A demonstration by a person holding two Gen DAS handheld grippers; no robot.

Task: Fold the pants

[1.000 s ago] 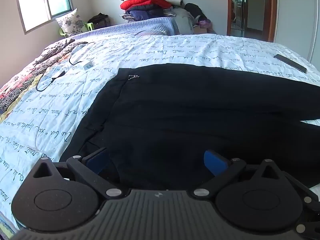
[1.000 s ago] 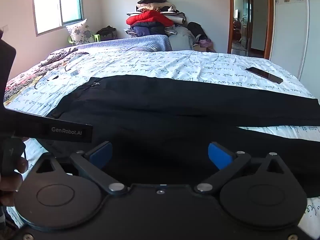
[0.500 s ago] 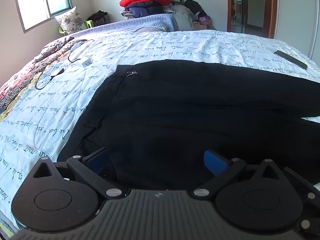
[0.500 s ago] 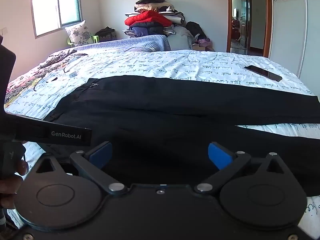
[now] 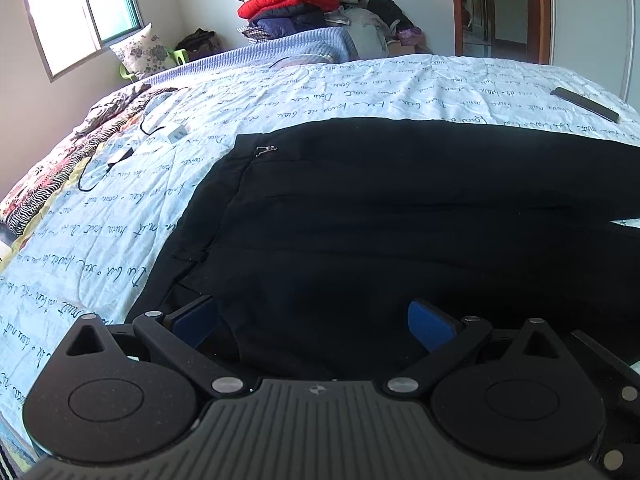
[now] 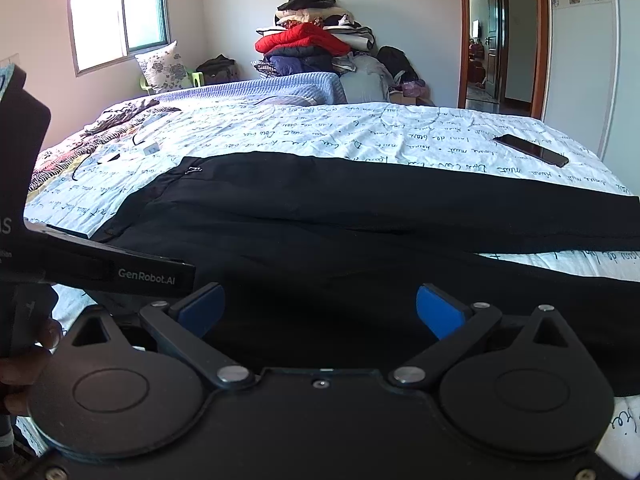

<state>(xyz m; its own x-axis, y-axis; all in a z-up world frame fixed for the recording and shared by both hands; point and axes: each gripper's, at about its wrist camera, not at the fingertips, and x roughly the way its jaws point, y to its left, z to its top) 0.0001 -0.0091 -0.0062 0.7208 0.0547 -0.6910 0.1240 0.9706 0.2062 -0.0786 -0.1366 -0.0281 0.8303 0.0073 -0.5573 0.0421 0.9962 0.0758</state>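
Observation:
Black pants (image 5: 380,208) lie spread flat on the bed, waistband to the left, both legs running to the right; they also show in the right wrist view (image 6: 360,216). My left gripper (image 5: 312,320) is open, low over the near waist corner, with nothing between its blue pads. My right gripper (image 6: 320,308) is open over the near leg, a little to the right of the left gripper's body (image 6: 100,264), which shows at the left of the right wrist view.
The bed has a white sheet with script print (image 5: 360,88). A dark phone (image 6: 532,150) lies at the far right. Cables and a small charger (image 5: 176,134) lie at the left. A pile of clothes (image 6: 316,48) stands beyond the bed.
Both grippers have tilted slightly downward over the pants. Both stay open. The pants have not moved.

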